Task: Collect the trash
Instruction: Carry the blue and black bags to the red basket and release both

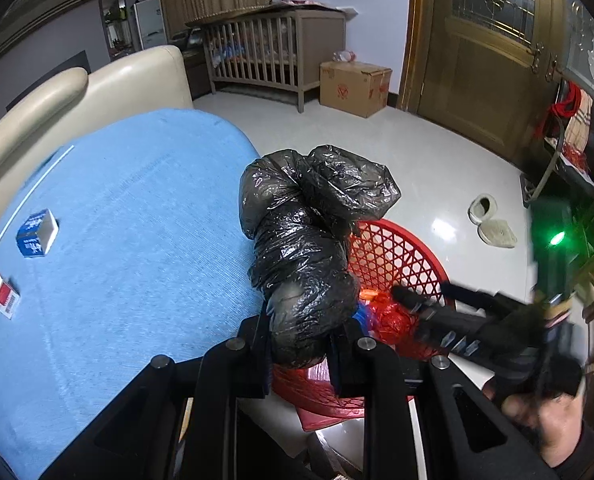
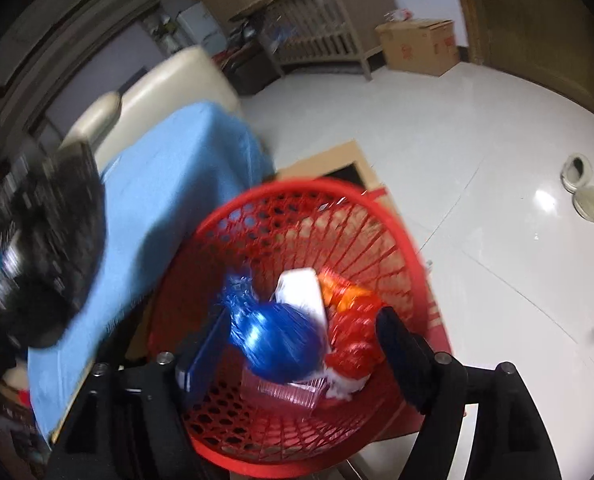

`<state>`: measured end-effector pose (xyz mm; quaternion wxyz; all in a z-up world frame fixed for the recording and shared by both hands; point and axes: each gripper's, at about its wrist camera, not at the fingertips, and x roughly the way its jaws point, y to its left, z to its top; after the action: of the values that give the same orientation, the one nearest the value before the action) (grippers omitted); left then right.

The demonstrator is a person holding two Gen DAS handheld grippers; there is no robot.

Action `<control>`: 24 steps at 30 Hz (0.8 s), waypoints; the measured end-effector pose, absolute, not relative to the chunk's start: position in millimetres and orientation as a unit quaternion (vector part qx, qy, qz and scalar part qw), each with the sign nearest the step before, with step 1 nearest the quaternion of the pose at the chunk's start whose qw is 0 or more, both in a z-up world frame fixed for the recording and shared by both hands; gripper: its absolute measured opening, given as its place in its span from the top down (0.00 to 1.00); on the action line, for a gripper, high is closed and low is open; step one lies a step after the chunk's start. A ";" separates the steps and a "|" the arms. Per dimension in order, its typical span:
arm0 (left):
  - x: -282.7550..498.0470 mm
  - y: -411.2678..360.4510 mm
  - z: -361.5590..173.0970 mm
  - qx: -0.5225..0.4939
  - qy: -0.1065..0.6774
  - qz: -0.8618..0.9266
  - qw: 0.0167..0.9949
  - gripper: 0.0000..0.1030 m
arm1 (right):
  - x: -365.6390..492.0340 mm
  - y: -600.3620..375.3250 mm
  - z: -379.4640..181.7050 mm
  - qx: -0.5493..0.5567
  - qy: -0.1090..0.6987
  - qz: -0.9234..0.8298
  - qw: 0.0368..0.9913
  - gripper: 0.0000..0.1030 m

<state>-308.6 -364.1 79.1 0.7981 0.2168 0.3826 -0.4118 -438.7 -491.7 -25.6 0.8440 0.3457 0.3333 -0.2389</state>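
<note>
My left gripper is shut on a black trash bag and holds it up at the table's right edge, over the rim of a red mesh basket. The bag also shows blurred at the left of the right wrist view. My right gripper is open above the basket, empty. Inside lie a blue knotted bag, a red bag, a white packet and clear plastic. The right gripper also appears in the left wrist view over the basket.
A blue-covered table carries a blue box and a red-and-white box. A cream sofa stands behind it. On the white floor are slippers and a cardboard box; a crib stands at the back.
</note>
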 end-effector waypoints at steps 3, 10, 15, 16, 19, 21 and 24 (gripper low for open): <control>-310.8 -372.9 70.7 0.226 0.390 -0.414 0.791 0.79 | -455.2 -496.9 -12.4 0.366 0.293 -0.262 0.844 0.24; -317.1 -394.4 49.9 0.248 0.407 -0.428 0.767 0.78 | -471.9 -508.7 21.4 0.376 0.227 -0.294 0.849 0.24; -312.4 -408.5 37.5 0.254 0.423 -0.429 0.756 0.37 | -475.6 -503.6 43.5 0.369 0.212 -0.304 0.852 0.24; -312.7 -410.7 36.8 0.257 0.420 -0.429 0.757 0.32 | -475.7 -502.7 44.8 0.367 0.212 -0.305 0.853 0.24; -315.2 -413.9 37.9 0.263 0.413 -0.433 0.757 0.31 | -473.9 -500.8 49.5 0.362 0.213 -0.309 0.853 0.24; -315.9 -412.9 38.5 0.260 0.416 -0.436 0.755 0.31 | -471.2 -498.1 52.7 0.357 0.215 -0.311 0.854 0.24; -313.5 -403.8 41.3 0.249 0.415 -0.439 0.757 0.31 | -463.8 -494.4 54.4 0.352 0.219 -0.311 0.855 0.24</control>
<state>-313.5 -403.8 41.3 0.7572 0.2487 0.4148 -0.4391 -463.8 -494.4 54.4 0.8550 0.3522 0.2188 -0.3115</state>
